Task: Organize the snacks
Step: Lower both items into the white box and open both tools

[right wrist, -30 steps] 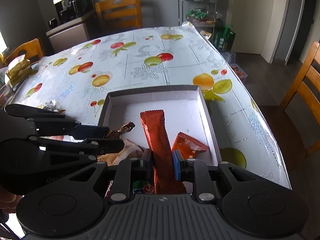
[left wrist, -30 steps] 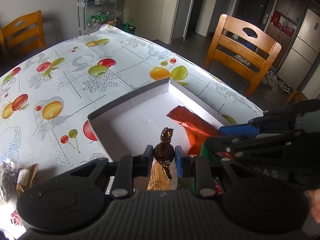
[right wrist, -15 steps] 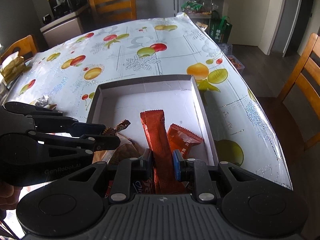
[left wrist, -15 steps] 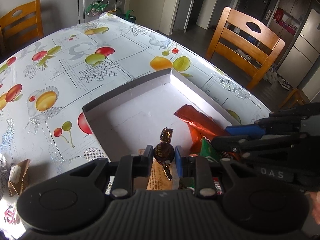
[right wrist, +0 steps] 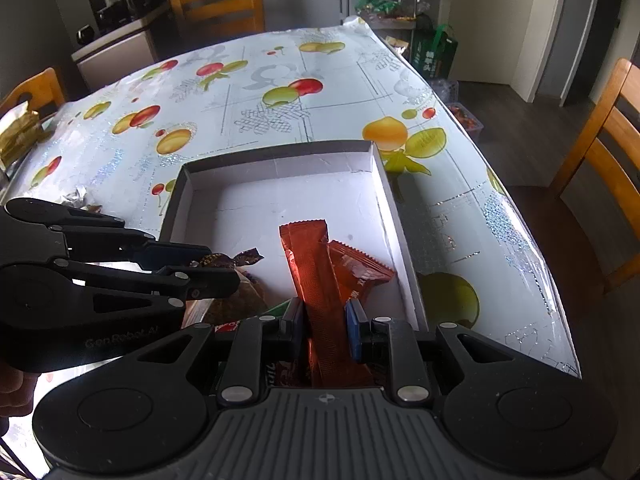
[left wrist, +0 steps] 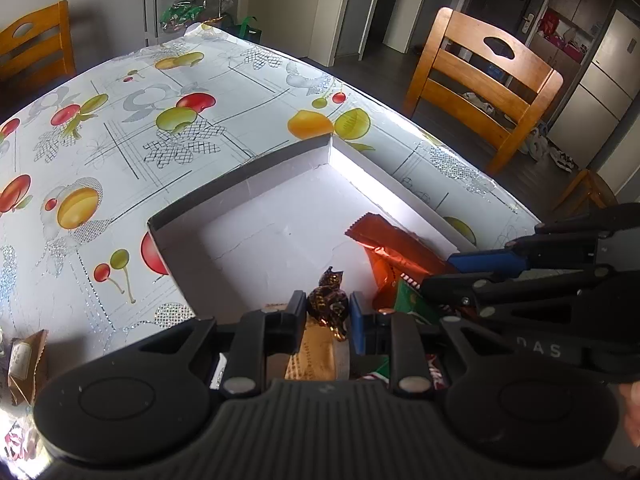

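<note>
Left gripper (left wrist: 329, 309) pinched a brown candy (left wrist: 328, 304) over the white box (right wrist: 276, 160) | right gripper (right wrist: 325, 312) pinched an orange stick (right wrist: 316, 276) in the box | progress looked partial: orange packet (right wrist: 360, 270) boxed; wrappers (left wrist: 24, 360) remained on tablecloth (left wrist: 240, 92)

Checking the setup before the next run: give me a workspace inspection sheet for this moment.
Surface: table with fruit-print cloth.
Job's things: shallow white box holding a small orange packet; more wrappers at its near end.
Clutter: wrapped snacks on the cloth left of the box; foil scrap.
Grippers: left claw shut on a dark twist-wrapped candy; right claw shut on a long orange snack stick; both over the box's near end.
Cables: nothing seen.
Surroundings: wooden chairs, wire rack with snacks, fridge.
</note>
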Demonstrator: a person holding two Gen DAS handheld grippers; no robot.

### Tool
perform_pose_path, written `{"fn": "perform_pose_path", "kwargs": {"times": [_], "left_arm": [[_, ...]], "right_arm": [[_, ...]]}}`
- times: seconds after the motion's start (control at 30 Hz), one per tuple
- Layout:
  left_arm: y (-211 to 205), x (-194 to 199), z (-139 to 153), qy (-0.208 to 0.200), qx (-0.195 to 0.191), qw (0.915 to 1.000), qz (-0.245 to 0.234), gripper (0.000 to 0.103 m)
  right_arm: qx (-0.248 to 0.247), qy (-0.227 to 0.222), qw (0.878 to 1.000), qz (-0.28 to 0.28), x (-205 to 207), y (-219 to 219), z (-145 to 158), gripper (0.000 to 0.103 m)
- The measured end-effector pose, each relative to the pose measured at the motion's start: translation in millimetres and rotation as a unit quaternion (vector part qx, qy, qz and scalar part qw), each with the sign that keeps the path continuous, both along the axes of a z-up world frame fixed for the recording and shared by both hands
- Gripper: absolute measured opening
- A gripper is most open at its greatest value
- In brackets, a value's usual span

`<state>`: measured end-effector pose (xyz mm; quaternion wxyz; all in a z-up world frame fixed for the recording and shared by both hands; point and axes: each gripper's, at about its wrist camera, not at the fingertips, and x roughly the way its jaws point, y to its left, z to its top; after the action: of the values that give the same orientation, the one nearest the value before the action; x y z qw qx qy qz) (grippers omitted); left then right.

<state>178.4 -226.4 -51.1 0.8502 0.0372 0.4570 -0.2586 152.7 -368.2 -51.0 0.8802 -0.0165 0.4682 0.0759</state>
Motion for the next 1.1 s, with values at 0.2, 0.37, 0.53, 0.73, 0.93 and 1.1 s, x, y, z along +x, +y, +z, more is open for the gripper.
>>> {"fn": "perform_pose_path", "kwargs": {"times": [0.2, 0.37, 0.53, 0.73, 0.93, 1.1], "left_arm": [[-1.8, 0.2, 0.3, 0.0, 0.0, 1.0, -0.002, 0.021], [-2.6, -0.2, 0.5, 0.0, -0.002, 1.0, -0.002, 0.021], [-2.9, -1.4, 1.8, 0.0, -0.005, 1.0, -0.001, 0.021], [0.9, -2.0, 6.1, -0.005, -0.007, 0.9999, 0.007, 0.021], [7.4, -5.9, 10.9, -0.01, -0.007, 0.9998, 0.015, 0.021], [18.3, -9.6, 16.0, -0.015, -0.006, 0.9995, 0.028, 0.021]], "right_arm": [[0.001, 0.004, 1.0, -0.005, 0.7, -2.9, -1.7, 0.025], [0.002, 0.007, 1.0, -0.005, 2.5, -2.7, -3.3, 0.025], [-0.002, 0.004, 1.0, -0.005, 2.1, -3.3, -1.8, 0.028], [-0.002, -0.005, 1.0, -0.008, 1.5, -3.7, 2.6, 0.035], [-0.002, -0.022, 1.0, -0.005, 1.5, 1.3, 11.0, 0.035], [0.001, -0.032, 0.999, 0.0, 2.1, 8.1, 16.8, 0.035]]}}
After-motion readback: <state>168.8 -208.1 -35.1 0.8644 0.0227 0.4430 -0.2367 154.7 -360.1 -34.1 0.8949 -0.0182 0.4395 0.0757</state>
